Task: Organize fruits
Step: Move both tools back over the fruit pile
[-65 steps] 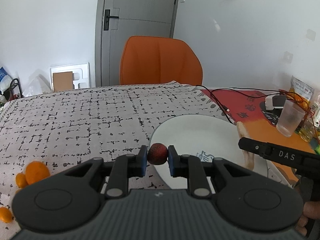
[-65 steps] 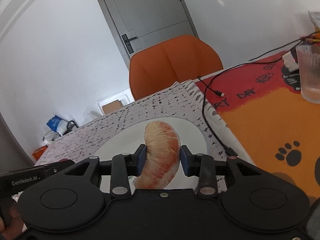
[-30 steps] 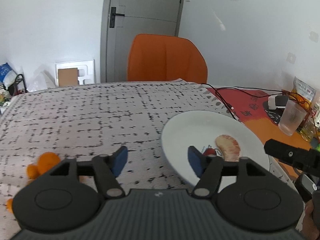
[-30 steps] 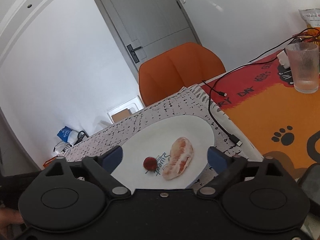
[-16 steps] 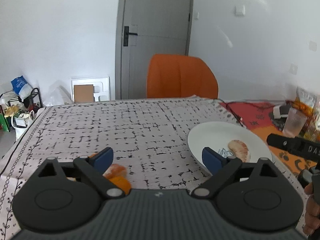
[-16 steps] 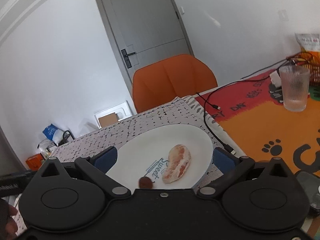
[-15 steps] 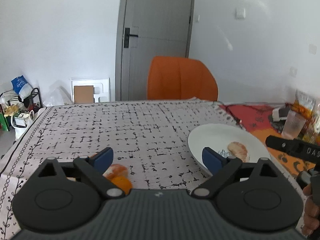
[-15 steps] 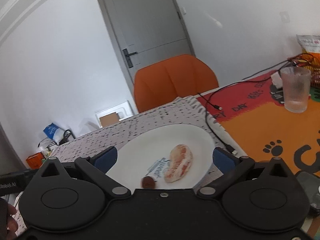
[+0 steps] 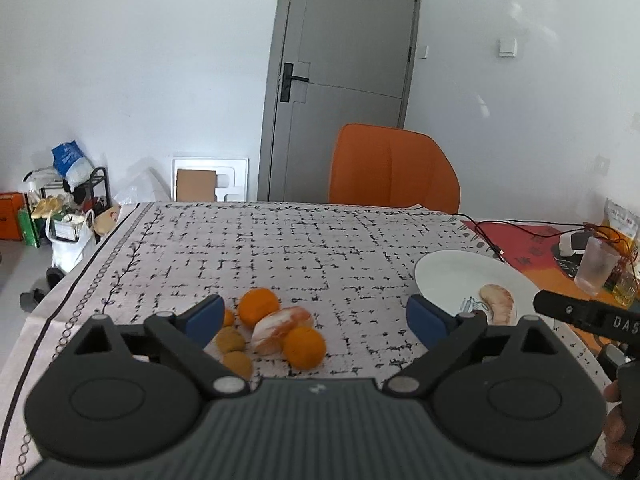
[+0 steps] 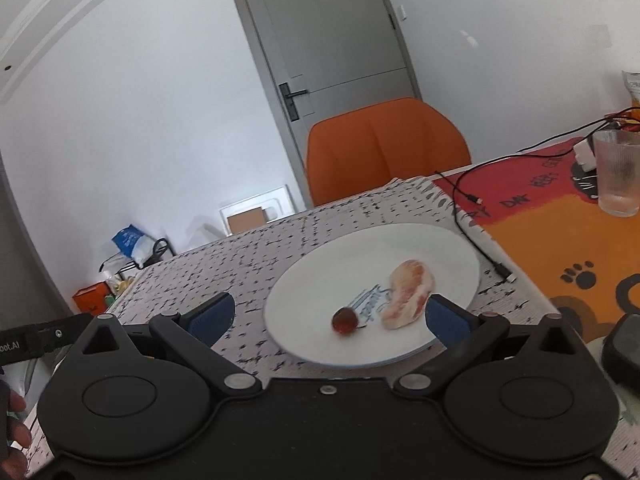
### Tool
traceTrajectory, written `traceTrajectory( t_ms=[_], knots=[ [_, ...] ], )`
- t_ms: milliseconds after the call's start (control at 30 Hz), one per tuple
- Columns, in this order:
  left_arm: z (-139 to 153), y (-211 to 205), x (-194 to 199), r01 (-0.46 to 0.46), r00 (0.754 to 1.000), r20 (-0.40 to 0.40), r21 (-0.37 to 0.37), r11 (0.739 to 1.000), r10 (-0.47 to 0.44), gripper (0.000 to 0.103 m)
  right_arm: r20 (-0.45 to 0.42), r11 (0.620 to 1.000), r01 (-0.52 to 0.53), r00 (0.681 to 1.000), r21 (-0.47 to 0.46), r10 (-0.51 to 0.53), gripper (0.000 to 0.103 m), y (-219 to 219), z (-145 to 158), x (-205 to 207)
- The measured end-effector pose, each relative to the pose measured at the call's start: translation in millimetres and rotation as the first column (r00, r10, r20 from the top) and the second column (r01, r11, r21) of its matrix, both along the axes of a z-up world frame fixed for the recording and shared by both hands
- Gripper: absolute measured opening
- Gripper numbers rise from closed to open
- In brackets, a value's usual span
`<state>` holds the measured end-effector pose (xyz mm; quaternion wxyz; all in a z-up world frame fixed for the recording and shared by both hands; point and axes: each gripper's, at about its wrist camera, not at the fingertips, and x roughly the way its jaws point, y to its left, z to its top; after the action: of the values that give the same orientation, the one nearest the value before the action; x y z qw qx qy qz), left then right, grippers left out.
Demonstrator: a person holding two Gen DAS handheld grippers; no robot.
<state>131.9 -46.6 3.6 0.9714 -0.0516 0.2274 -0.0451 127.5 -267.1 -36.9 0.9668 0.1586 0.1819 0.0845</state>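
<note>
- Both the left claw [image 9: 314, 316] and the right claw [image 10: 328, 318] gape wide, empty.
- Loose fruits [image 9: 276, 330] sit bunched on the bench [image 9: 280, 248]; a careless grab could roll an orange [image 9: 304, 346] away.
- A plate [image 10: 440, 248] already carries a peeled segment [image 10: 408, 294] and a small red fruit [image 10: 345, 320], which might roll.

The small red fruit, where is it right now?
In the right wrist view, the small red fruit lies on the white plate, just left of the peeled citrus segment, near the plate's printed lettering.
</note>
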Motion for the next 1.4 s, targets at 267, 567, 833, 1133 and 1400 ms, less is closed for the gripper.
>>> traceTrajectory(
  t_ms=[267, 567, 833, 1133, 1400],
  knots=[
    [2.5, 17.6, -13.8, -0.065, 0.998, -0.02, 0.034, 0.997, 0.066, 0.096, -0.018, 0.999, -0.035, 0.999, -0.021, 0.034, 0.103, 14.8, 1.5, -4.0],
    [-3.1, 45.0, -21.9, -0.129, 0.99, -0.056, 0.028, 0.991, 0.13, 0.097, -0.036, 0.991, -0.127, 0.991, -0.048, 0.125, 0.103, 40.8, 0.9, -8.7],
    [-12.8, 63.1, -26.5, -0.163, 0.984, -0.072, 0.025, 0.986, 0.164, 0.097, -0.048, 0.979, -0.192, 0.981, -0.065, 0.189, 0.103, 61.0, -2.6, -6.4],
    [-23.3, 78.2, -26.1, -0.176, 0.981, -0.078, -0.001, 0.984, 0.176, 0.096, -0.069, 0.967, -0.25, 0.967, -0.05, 0.247, 0.103, 76.8, -10.6, 0.6],
    [-34.5, 87.8, -16.0, -0.186, 0.979, -0.092, -0.029, 0.982, 0.183, 0.093, -0.074, 0.956, -0.289, 0.956, -0.048, 0.285, 0.103, 90.7, -12.8, 7.5]
  ],
)
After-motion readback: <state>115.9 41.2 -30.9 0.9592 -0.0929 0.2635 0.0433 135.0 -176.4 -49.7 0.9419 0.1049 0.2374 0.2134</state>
